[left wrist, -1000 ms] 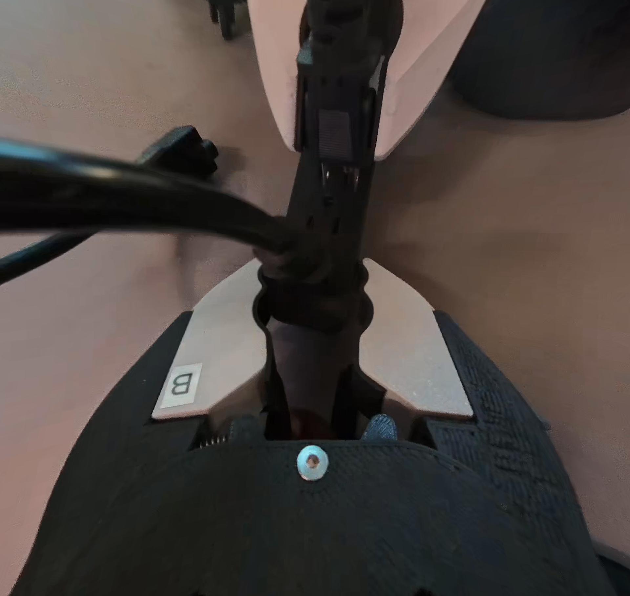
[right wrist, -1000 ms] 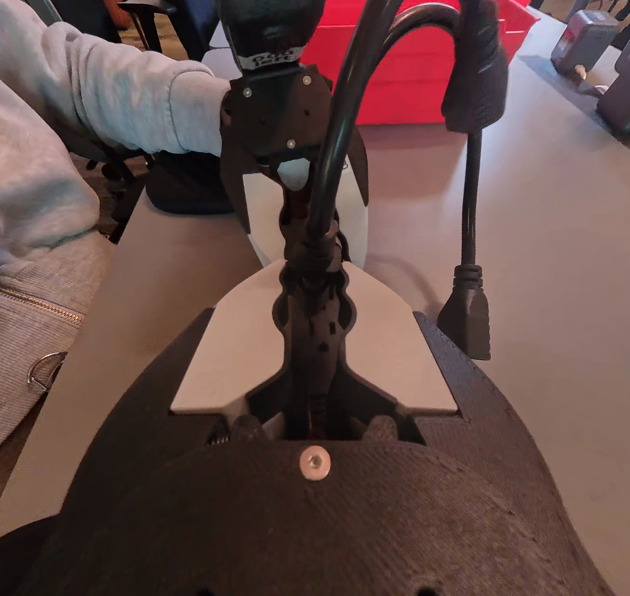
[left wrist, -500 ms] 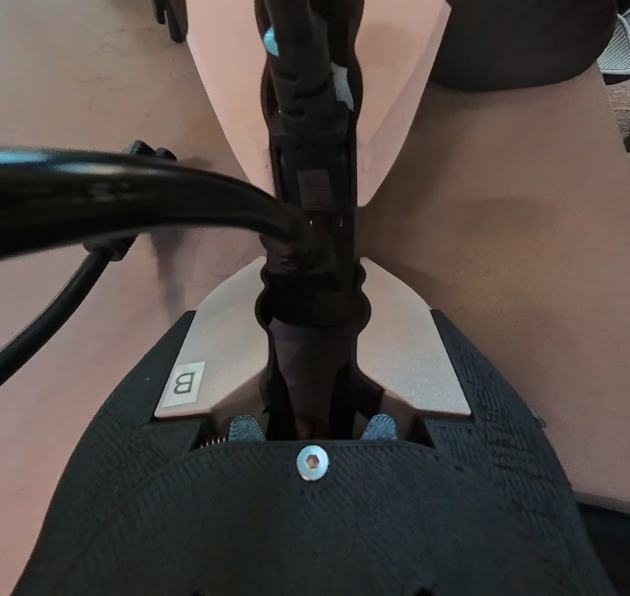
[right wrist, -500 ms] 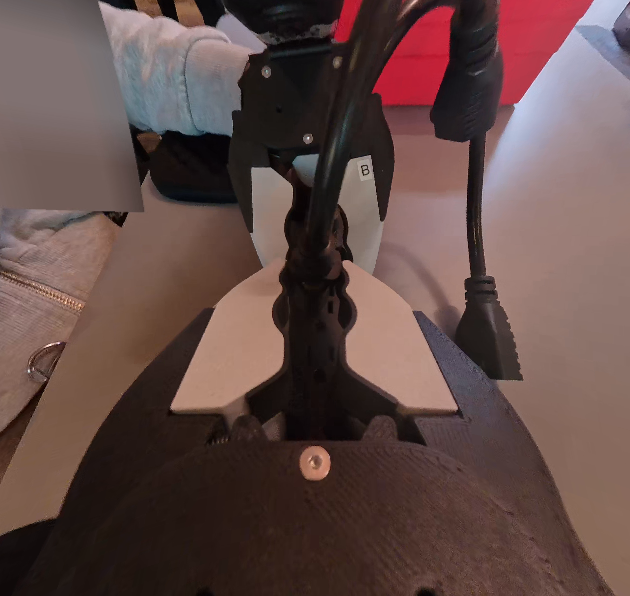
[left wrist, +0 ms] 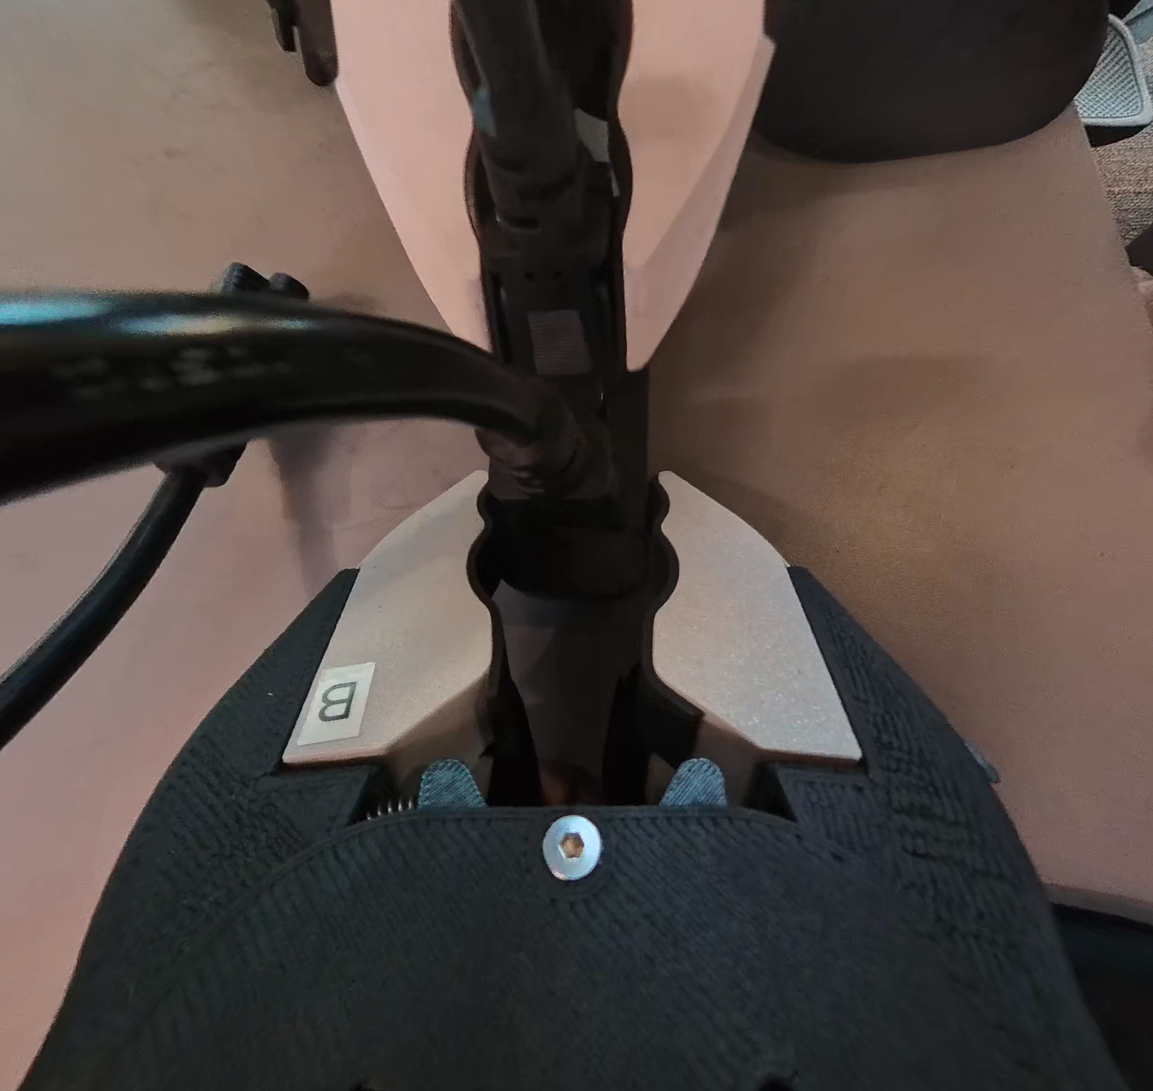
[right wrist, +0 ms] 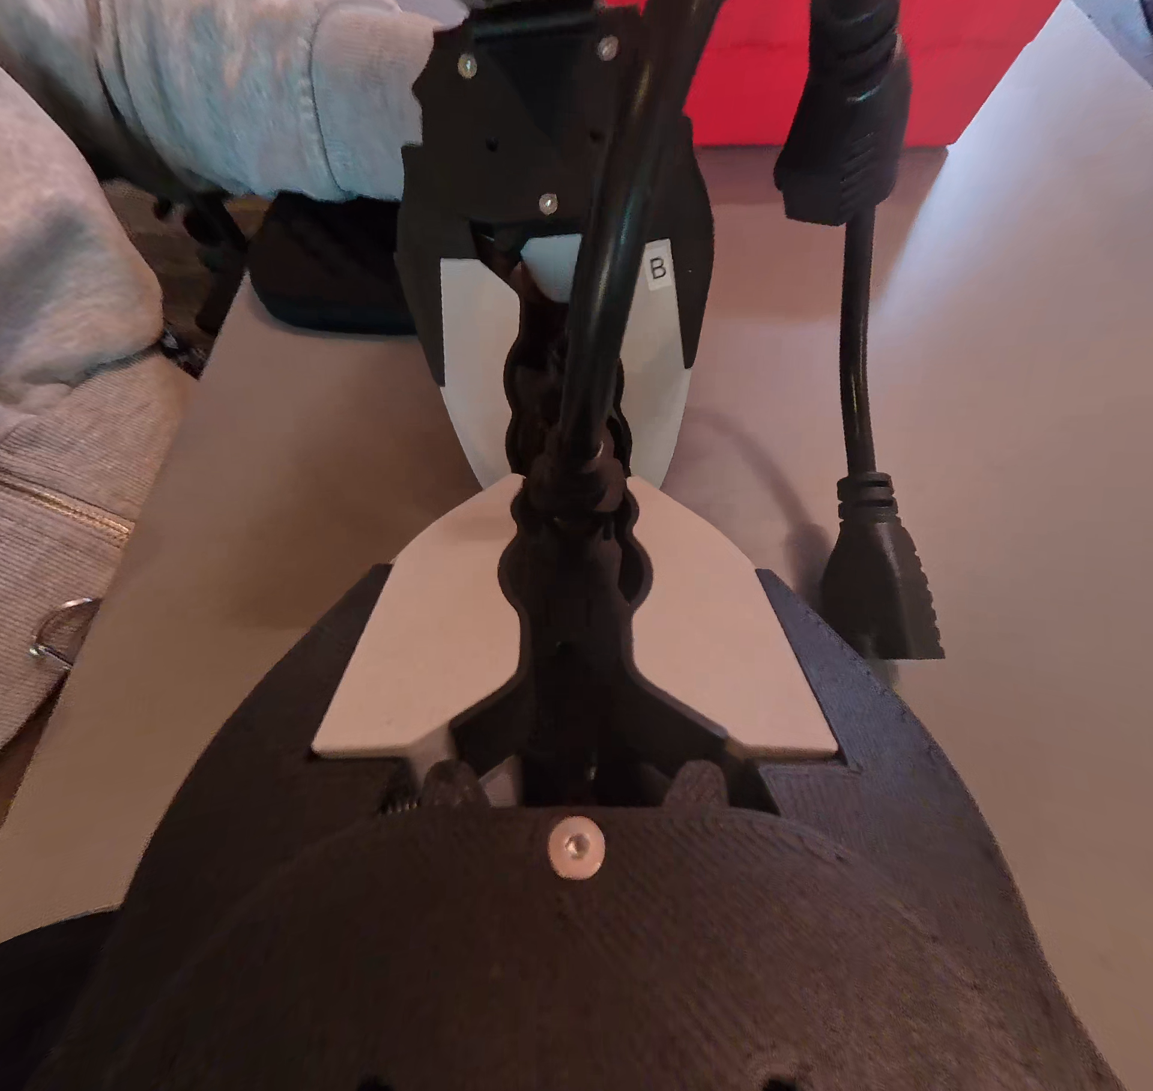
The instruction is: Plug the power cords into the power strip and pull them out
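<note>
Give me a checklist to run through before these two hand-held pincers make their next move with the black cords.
1. Left gripper shut on the black rubber connector with sideways cable: ok.
2. Right gripper shut on the black rubber connector with arching cable: ok.
3. Both connectors lined up end to end between the facing grippers: ok.
4. Connectors pushed fully together: cannot tell; the join is dark and partly behind the cable.
5. Spare black trapezoid connector lying on the beige tabletop, off to the side and not between the grippers: ok.
</note>
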`<action>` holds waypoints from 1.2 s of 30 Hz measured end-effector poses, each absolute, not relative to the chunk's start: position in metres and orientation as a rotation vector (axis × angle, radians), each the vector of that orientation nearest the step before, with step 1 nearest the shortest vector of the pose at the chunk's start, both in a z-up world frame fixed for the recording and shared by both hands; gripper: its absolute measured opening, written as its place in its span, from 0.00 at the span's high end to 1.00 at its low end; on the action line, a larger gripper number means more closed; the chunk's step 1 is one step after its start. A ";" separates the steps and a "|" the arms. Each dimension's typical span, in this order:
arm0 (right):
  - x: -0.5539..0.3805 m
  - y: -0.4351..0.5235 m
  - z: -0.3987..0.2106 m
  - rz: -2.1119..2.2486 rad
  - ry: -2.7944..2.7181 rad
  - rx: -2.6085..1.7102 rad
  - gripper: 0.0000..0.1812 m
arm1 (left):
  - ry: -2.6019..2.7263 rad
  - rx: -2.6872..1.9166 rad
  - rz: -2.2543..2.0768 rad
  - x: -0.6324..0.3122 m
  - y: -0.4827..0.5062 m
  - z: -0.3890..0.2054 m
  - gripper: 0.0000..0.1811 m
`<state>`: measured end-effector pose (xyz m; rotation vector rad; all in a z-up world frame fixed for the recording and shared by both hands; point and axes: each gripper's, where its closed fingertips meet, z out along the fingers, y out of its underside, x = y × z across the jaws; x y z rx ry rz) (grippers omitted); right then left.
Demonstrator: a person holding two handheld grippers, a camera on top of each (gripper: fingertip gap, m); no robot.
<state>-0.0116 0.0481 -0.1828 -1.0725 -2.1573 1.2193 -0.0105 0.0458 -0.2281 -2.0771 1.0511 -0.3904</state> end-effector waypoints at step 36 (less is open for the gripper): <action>-0.003 0.049 -0.164 0.437 -2.572 -1.265 0.91 | 1.036 -2.079 -0.374 -0.010 0.046 -0.228 0.76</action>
